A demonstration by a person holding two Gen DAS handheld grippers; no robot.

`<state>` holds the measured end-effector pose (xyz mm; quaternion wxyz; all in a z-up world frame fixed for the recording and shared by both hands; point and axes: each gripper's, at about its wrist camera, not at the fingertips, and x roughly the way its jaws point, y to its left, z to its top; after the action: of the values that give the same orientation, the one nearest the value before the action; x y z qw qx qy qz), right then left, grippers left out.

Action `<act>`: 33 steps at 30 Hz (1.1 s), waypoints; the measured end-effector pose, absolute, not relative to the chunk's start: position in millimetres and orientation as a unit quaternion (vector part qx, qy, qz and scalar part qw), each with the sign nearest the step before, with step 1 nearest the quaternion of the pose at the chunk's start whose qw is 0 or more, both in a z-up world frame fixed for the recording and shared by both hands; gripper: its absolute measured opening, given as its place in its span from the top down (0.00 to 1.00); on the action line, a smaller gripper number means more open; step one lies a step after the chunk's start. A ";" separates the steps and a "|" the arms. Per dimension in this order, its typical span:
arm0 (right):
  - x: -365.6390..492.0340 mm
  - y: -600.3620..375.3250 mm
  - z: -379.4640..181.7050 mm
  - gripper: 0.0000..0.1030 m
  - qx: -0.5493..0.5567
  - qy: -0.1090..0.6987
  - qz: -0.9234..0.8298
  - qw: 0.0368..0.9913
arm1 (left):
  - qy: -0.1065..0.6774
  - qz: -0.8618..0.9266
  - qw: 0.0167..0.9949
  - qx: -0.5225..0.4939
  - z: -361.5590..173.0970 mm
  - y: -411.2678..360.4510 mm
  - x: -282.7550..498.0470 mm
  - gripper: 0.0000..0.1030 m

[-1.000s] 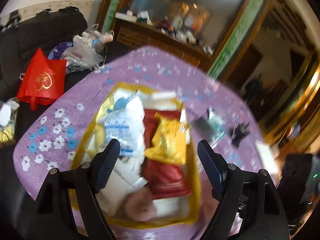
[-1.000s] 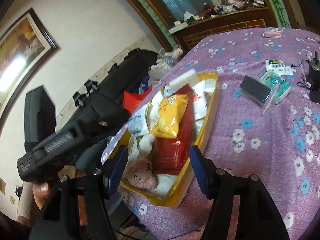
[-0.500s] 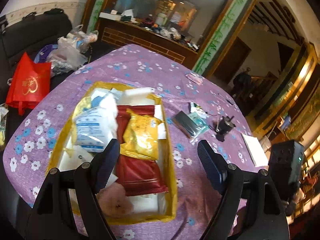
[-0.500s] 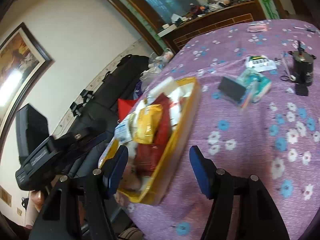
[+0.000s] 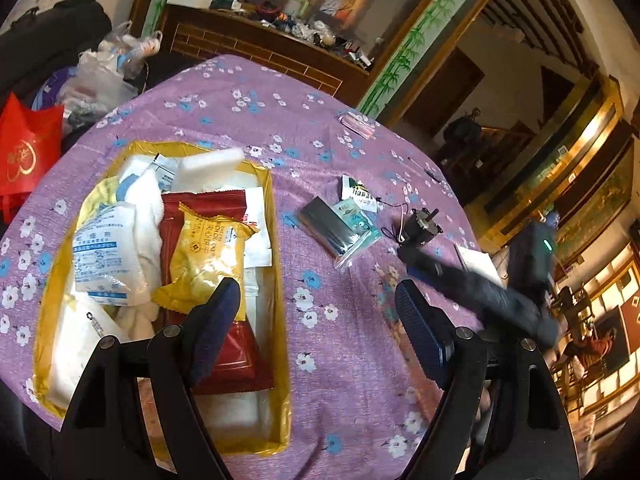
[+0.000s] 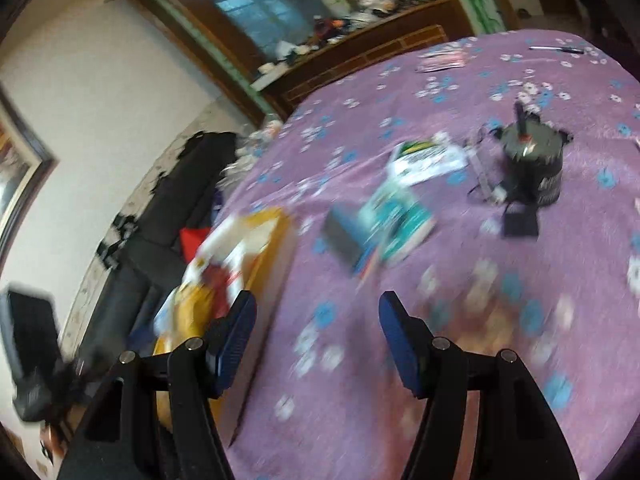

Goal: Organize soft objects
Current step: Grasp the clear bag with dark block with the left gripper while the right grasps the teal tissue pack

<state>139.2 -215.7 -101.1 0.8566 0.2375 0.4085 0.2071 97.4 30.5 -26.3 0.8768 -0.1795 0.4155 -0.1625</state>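
Over the purple tablecloth (image 5: 344, 360) | left gripper (image 5: 316, 326) fingers apart | right gripper (image 6: 314, 334) fingers apart | yellow tray (image 5: 280, 320) packed.

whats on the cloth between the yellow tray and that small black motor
A clear bag holding a dark flat pack and a teal packet lies between the yellow tray and the black motor, clearest in the left wrist view.

Motion blur smears the yellow tray (image 6: 276, 236) and its packets in the right wrist view. The left hand-held gripper (image 5: 316, 336) hides the tray's near contents.
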 end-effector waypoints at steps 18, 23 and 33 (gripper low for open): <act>242.8 -197.4 -148.6 0.77 0.117 0.469 0.156 0.862 | 0.485 -0.142 0.840 -0.196 -34.9 -18.5 159.0 0.22; 233.2 -201.3 -132.3 0.91 0.110 0.446 0.163 0.873 | 0.486 -0.156 0.840 -0.184 -38.6 -39.1 175.6 0.22; 227.3 -242.1 -104.5 0.91 0.180 0.385 0.138 0.895 | 0.537 -0.113 0.819 -0.170 -65.5 -68.0 222.7 0.22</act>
<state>227.3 -242.1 -104.5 0.8946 0.1799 0.3851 0.1381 222.7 -68.0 -65.5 0.8186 -0.1702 0.5368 -0.1132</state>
